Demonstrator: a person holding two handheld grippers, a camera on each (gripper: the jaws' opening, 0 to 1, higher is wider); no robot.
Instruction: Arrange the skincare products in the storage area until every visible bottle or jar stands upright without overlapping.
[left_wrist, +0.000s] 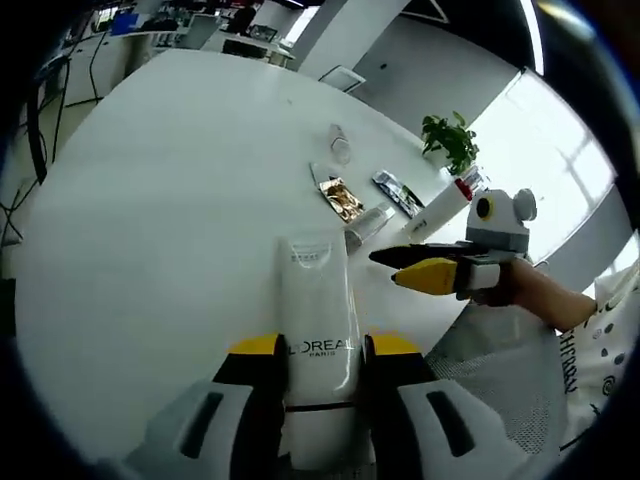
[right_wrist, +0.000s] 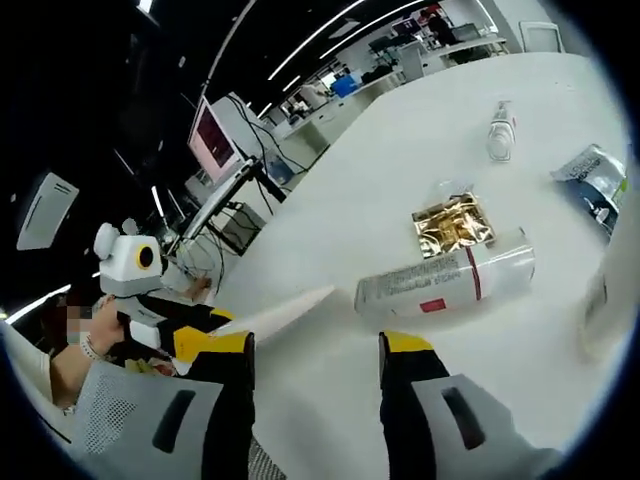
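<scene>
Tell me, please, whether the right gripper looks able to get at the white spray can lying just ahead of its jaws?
Probably yes: the right gripper is open and holds nothing, and the white spray can lies on bare table just beyond it, nothing between.

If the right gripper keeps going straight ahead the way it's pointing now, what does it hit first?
Most likely the white spray can lying on its side on the white table, just beyond the open right gripper. The gold packet lies behind it. Depth is hard to judge.

white L'Oreal tube (left_wrist: 320, 340): clamped in left gripper (left_wrist: 322, 350) | white spray bottle (right_wrist: 447, 279): lying flat | clear small bottle (right_wrist: 500, 130): upright
</scene>
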